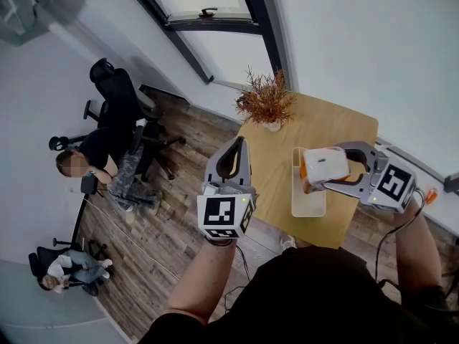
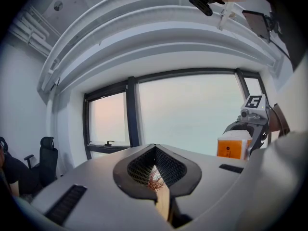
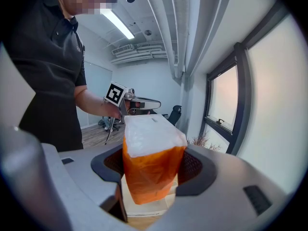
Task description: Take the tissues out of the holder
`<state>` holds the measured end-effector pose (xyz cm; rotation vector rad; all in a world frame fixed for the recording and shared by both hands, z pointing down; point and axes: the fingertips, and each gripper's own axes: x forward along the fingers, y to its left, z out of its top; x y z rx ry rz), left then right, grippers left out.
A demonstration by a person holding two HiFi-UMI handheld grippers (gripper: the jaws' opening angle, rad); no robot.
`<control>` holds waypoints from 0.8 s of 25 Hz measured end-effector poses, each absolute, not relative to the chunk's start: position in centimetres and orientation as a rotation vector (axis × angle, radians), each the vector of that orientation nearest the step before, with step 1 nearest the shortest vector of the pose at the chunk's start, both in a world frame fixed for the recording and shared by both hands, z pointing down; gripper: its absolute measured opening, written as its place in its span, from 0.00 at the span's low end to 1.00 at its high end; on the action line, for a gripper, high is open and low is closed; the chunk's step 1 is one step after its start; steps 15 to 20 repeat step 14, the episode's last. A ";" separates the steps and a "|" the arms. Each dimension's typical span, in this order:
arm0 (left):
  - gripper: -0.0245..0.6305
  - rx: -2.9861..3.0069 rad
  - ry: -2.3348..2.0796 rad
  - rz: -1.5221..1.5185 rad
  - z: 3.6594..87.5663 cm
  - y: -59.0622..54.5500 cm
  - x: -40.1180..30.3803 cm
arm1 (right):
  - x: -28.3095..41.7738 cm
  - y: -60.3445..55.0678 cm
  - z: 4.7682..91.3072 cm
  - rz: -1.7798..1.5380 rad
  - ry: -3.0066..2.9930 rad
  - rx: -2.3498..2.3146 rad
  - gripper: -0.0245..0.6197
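Jaws of our right gripper (image 3: 153, 174) are pinching the orange-and-white tissue pack (image 3: 150, 150) over the holder (image 1: 308, 205) lying below them, while those of our left gripper (image 2: 156, 182) are pressing together on nothing, off to one side.

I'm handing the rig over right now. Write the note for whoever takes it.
Left gripper: shut, empty, held by the table's left edge.
Right gripper: shut on the tissues, above the holder.
Holder: on the table, under the tissues.
Done: tissues gripped and lifted, seemingly clear of the holder.
Left: probably set the tissues on the table and release.
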<state>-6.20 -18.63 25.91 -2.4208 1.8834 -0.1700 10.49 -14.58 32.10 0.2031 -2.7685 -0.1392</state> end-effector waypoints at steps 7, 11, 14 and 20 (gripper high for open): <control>0.04 -2.437 1.856 -0.190 26.1 -18.8 -5.1 | 10.2 -14.1 32.0 -0.134 -2.744 0.184 0.48; 0.04 -2.425 1.881 -0.199 26.0 -19.1 -5.6 | 10.0 -14.0 31.6 -0.137 -2.755 0.159 0.48; 0.04 -2.421 1.886 -0.193 25.7 -19.1 -5.7 | 10.1 -13.9 31.4 -0.136 -2.754 0.155 0.48; 0.04 -2.421 1.886 -0.193 25.7 -19.1 -5.7 | 10.1 -13.9 31.4 -0.136 -2.754 0.155 0.48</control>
